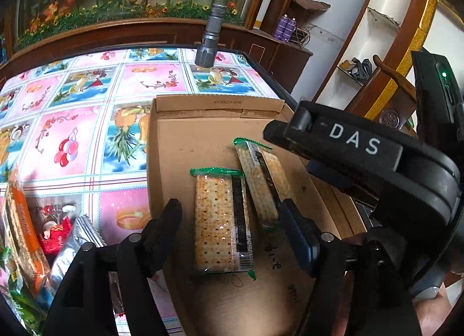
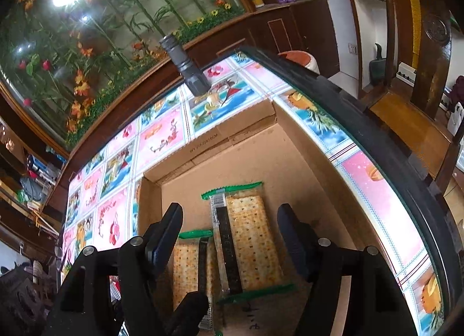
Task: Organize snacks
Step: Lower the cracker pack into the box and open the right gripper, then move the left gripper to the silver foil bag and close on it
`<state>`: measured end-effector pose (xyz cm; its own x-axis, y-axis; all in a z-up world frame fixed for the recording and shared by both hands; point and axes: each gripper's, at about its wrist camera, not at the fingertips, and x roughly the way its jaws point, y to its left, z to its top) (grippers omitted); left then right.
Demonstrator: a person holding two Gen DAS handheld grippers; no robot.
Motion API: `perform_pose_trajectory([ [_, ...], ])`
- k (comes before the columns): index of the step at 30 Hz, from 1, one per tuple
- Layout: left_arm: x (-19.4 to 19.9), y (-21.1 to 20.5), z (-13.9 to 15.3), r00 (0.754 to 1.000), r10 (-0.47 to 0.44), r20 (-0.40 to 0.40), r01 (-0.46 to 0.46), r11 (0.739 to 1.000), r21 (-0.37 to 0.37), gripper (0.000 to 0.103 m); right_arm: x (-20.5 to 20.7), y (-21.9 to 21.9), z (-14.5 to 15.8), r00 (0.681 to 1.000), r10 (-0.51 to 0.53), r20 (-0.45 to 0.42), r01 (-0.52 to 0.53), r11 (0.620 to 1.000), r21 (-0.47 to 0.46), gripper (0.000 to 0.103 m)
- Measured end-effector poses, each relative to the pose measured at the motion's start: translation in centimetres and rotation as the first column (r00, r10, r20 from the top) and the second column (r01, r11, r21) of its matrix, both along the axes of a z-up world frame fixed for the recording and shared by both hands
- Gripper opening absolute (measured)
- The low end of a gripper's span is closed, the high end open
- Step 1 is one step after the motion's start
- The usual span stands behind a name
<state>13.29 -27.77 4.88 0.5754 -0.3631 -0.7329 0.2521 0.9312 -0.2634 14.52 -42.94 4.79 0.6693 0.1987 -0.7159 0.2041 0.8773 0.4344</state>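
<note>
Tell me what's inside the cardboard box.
The cardboard box holds two cracker packets: one lying flat, the other beside it, angled. The rest of the floor in view is bare, with some handwriting. The fingers of both grippers hide the near corners.

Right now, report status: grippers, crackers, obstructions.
Left gripper open, right gripper open, both empty over the cardboard box. Two cracker packs inside, side by side. More snacks outside, left. Nothing blocking.

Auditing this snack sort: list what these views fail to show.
- Left wrist view: snack pile cut off by the left edge; how many are there can't be told.
- Right wrist view: left cracker pack partly hidden by the left gripper.
- Handwriting on the cardboard box floor: too small to read.
</note>
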Motion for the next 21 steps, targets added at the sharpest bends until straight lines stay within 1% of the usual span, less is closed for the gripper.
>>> perform_pose_trajectory([
  [5,-0.4,0.5,0.5,1.000,0.012,0.013,-0.012,1.000,0.006,0.069,-0.3,-0.3,0.6,0.999,-0.039,0.037,0.040,0.999,-0.027,0.073],
  [11,-1.9,2.2,1.6,0.998,0.038,0.056,-0.040,0.999,0.024,0.070,-0.9,-0.4,1.4,0.995,-0.047,0.088,0.048,0.999,-0.012,0.073],
  [14,-2.7,3.1,1.9,0.996,0.043,0.073,-0.046,0.998,0.031,0.070,-0.9,0.0,1.6,0.994,-0.029,0.107,0.030,1.000,-0.005,0.074],
  [21,-4.5,5.8,2.1,0.995,0.048,0.087,-0.052,0.997,0.051,0.070,-0.8,1.4,1.6,0.994,0.020,0.110,-0.017,1.000,-0.025,0.074],
])
